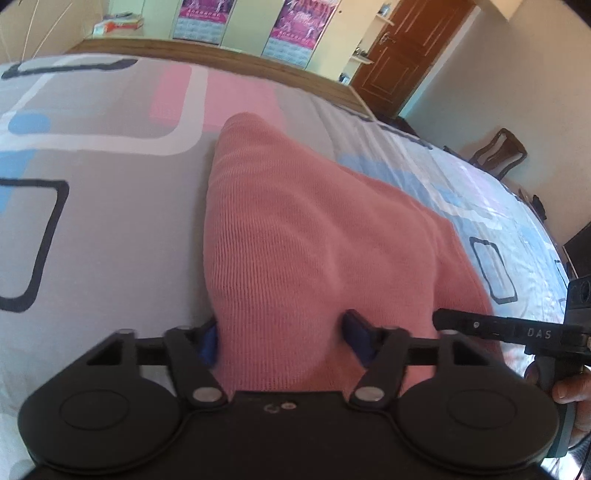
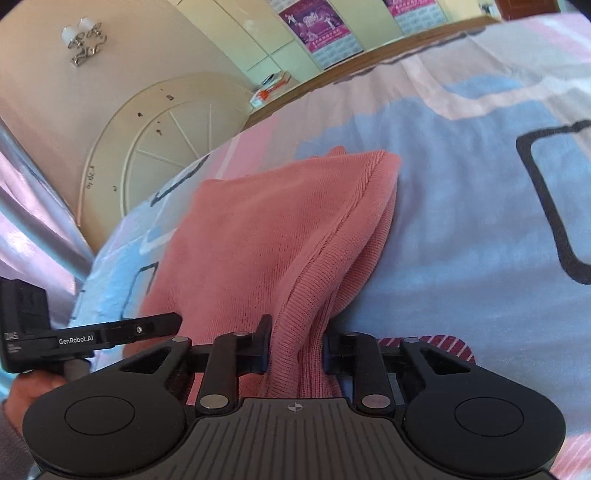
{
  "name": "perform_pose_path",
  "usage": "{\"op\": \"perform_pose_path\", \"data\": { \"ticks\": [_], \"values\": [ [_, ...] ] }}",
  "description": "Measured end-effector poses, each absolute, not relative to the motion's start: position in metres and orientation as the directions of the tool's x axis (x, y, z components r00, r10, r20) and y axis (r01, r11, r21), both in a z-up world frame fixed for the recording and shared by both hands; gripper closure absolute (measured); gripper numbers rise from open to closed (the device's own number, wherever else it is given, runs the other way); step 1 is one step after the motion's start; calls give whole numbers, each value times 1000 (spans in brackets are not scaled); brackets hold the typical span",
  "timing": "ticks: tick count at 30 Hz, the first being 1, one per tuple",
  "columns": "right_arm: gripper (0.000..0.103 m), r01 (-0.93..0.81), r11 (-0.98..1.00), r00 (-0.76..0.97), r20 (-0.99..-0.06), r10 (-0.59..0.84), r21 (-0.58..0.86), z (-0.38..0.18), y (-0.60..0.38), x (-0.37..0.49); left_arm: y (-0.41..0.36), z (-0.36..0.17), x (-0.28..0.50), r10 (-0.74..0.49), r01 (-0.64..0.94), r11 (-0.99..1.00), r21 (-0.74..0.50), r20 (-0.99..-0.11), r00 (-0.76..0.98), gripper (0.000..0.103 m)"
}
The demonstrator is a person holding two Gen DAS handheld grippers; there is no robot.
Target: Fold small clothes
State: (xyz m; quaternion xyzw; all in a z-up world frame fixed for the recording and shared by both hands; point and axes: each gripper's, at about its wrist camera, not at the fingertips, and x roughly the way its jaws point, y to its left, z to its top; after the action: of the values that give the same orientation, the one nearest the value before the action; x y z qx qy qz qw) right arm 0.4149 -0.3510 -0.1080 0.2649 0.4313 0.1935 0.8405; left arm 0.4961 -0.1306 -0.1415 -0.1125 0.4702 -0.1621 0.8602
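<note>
While you pinch the pink knit (image 1: 295,240) in both grippers, left gripper (image 1: 282,338) and right gripper (image 2: 295,350) each clamped on its near edge, it lies bunched on the bed (image 1: 110,221) toward 12 o'clock; the folding looks barely begun.

Pink garment's (image 1: 295,229) near edge was hidden behind the left gripper (image 1: 284,339). Wall posters' (image 1: 295,22) print was too blurred to read.
</note>
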Motion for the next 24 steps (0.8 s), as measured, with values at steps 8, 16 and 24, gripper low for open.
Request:
{"op": "perform_pose_path", "data": {
  "ticks": [8, 16, 24],
  "values": [
    [82, -130, 877, 606, -664, 439, 462, -83, -326, 399, -125, -126, 487, -424, 248, 906, -343, -724, 545, 69],
    [82, -158, 914, 656, -652, 379, 373, -35, -282, 393, -94, -97, 484, -509, 341, 861, -378, -647, 567, 71],
    [82, -237, 902, 665, -616, 422, 362, -18, -182, 412, 14, -84, 469, -494, 310, 869, -387, -622, 607, 71]
  ]
}}
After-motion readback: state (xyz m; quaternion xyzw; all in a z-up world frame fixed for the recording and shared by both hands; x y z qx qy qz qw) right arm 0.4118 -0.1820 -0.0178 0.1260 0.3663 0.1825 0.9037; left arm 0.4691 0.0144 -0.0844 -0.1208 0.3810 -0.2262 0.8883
